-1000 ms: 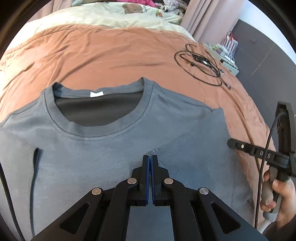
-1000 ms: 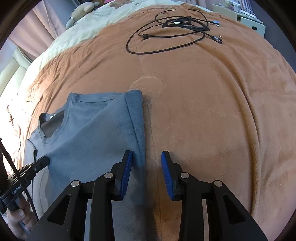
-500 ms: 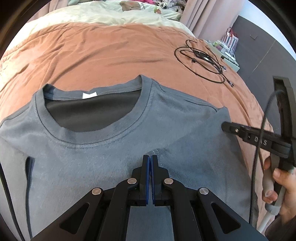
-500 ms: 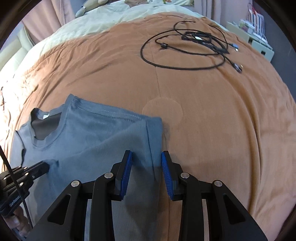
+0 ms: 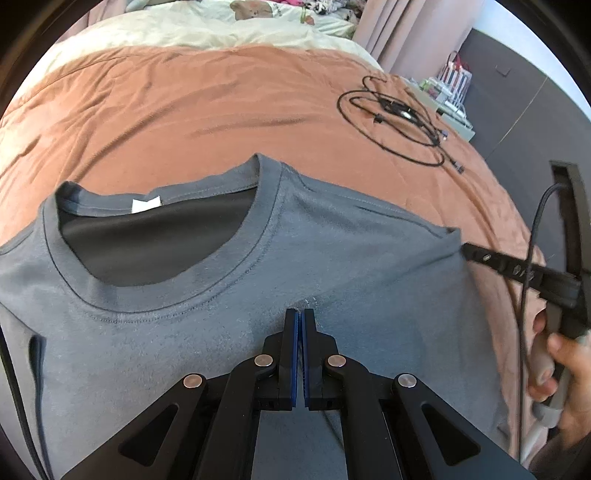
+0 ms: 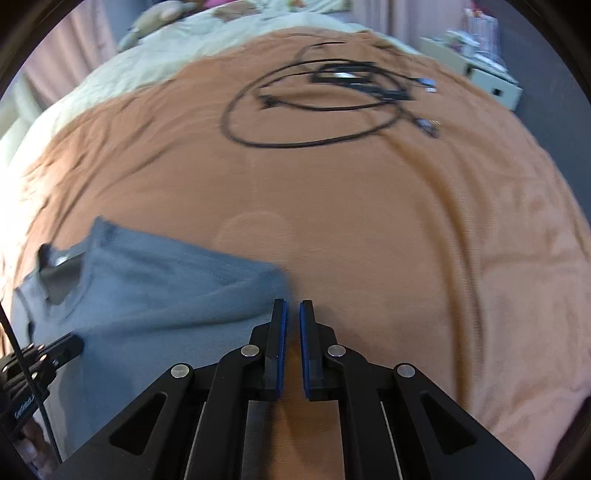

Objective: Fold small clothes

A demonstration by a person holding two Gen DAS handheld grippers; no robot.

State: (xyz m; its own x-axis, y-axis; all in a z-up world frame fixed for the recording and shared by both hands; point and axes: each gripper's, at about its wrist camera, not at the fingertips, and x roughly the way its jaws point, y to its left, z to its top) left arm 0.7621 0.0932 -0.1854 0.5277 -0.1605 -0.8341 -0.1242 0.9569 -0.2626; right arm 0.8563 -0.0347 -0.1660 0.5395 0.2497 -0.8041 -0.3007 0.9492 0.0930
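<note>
A grey T-shirt lies face up on the brown blanket, its neck opening with a white label toward the far side. My left gripper is shut and pinches a small pucker of the shirt's chest fabric. My right gripper stands just off the shirt's right sleeve edge, its jaws nearly closed with a narrow gap and only blanket between them. It also shows in the left wrist view, tip at the sleeve corner. The shirt in the right wrist view is blurred.
A coil of black cables lies on the blanket beyond the shirt, also in the right wrist view. A cream duvet and pillows lie at the far end. A white shelf unit stands beside the bed.
My right gripper's jaws have narrowed from wide open to nearly closed and it swung right, off the sleeve edge. My left gripper stays shut on the chest fabric.
</note>
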